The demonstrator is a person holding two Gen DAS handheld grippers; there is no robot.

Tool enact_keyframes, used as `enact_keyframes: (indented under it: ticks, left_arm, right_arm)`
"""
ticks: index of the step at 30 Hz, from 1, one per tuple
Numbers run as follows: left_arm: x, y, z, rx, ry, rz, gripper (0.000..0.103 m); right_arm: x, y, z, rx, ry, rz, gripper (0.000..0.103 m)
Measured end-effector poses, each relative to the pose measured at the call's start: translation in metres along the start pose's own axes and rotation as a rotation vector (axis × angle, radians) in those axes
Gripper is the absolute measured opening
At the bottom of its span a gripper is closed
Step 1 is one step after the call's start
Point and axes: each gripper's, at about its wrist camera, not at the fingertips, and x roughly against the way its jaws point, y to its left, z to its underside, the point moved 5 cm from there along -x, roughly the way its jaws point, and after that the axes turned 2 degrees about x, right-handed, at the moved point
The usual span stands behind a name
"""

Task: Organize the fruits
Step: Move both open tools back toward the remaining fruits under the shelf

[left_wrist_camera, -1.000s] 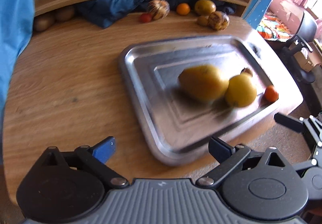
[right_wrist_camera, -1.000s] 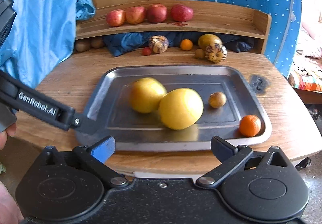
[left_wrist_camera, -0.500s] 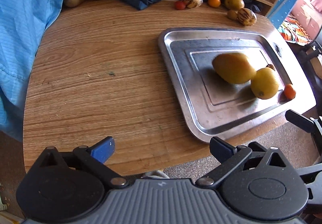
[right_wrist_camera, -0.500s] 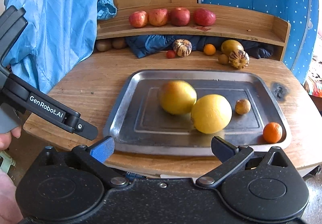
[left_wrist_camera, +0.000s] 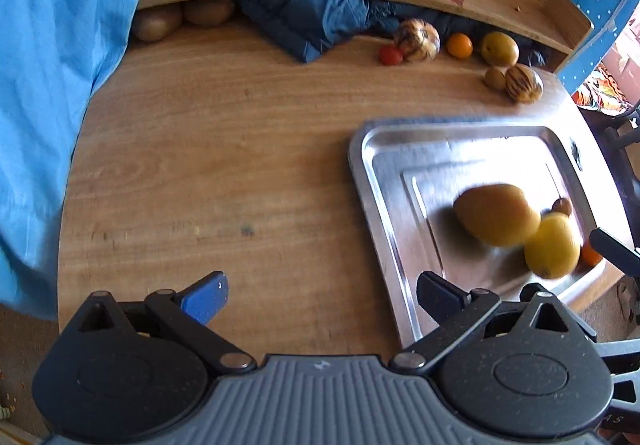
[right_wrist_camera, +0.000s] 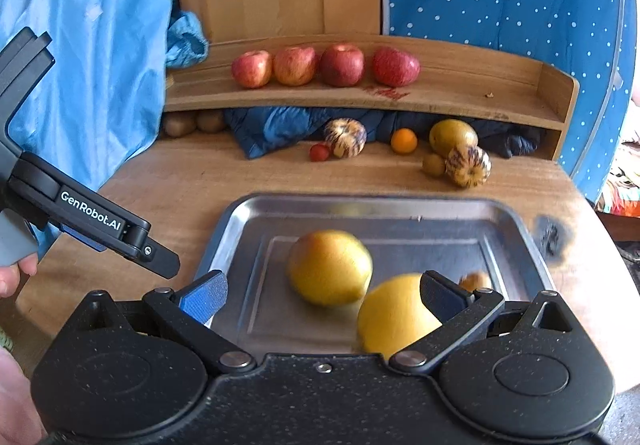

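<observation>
Wooden tabletop (left_wrist_camera: 208, 173) is seen beneath both tools. Nearest, the right gripper (right_wrist_camera: 322, 291) is held with jaws wide apart and empty over the metal tray (right_wrist_camera: 236, 223), where a yellow fruit (right_wrist_camera: 394, 315) is touched by a rounder yellow-orange fruit (right_wrist_camera: 330, 267). The left gripper (left_wrist_camera: 320, 293) is likewise spread and empty over bare wood. Farther back, four apples (right_wrist_camera: 326, 65) are lined on the shelf (right_wrist_camera: 460, 97). If the yellow fruit is clamped off-centre, it may be squeezed out and its neighbour set rolling across the slick tray.
</observation>
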Motion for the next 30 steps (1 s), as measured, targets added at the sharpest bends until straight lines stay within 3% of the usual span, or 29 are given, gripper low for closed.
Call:
enact_keyframes:
  ticks: [18, 25, 30]
  left_arm:
    - [-0.057, -0.025, -0.107, -0.156, -0.062, 0.096, 0.102]
    - [-0.077, -0.048, -0.134, -0.408, -0.158, 0.150, 0.102]
    - [-0.086, -0.059, -0.147, -0.509, -0.202, 0.183, 0.101]
  right_arm:
    - [-0.070, -0.051, -0.061, -0.156, 0.004, 0.134, 0.102]
    - [-0.104, -0.065, -0.098, -0.269, 0.028, 0.036, 0.102]
    - [-0.136, -0.068, -0.120, -0.297, 0.059, -0.011, 0.098]
